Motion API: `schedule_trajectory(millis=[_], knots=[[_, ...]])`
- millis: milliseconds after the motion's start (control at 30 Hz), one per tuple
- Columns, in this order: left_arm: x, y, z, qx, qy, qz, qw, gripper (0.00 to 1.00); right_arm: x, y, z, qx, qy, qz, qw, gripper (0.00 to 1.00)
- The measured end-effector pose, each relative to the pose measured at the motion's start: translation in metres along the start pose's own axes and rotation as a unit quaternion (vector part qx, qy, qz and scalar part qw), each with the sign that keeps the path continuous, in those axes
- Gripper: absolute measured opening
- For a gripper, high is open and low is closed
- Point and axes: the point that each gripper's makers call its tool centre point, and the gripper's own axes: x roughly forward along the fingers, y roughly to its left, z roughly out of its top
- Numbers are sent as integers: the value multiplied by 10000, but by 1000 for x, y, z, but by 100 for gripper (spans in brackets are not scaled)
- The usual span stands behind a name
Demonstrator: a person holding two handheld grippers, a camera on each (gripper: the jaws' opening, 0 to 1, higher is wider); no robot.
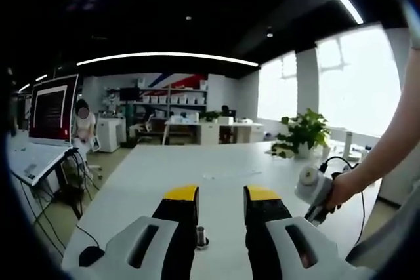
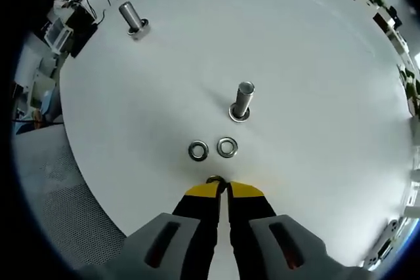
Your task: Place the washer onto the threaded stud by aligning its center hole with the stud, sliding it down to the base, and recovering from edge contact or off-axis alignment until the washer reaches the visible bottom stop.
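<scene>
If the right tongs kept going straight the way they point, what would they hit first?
The right tongs, shut on a washer, would probably meet the two loose washers on the table, then the stud; depth is unclear.

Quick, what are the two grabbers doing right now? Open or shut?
Left gripper: open, holding nothing, above the table.
Right gripper: shut on a washer at its tips.

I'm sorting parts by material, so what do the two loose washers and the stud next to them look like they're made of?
Loose washers: probably bare metal, silvery grey with bright glints on the rims. Stud: likely steel or similar, the same shiny grey with a reflective top. The coating can't be told.
</scene>
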Motion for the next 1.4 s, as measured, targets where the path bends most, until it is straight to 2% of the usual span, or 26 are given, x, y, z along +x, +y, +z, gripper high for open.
schedule_trajectory(millis=[167,467,600,900,1400], knots=[[1,-2,0,6,-6,-23,10000,25,-1,0,0,-7,-33,-16,10000,6],[1,-2,-2,48,38,-34,10000,25,-1,-1,-1,258,-291,-35,9992,4],[1,-3,-2,81,50,-45,9999,25,-2,-1,0,508,-254,94,9983,4],[0,-2,-3,87,69,-23,9999,25,-2,-1,-3,560,-256,109,9980,4],[2,-3,-3,62,85,-37,9999,25,-22,-10,3,789,-539,96,9954,4]])
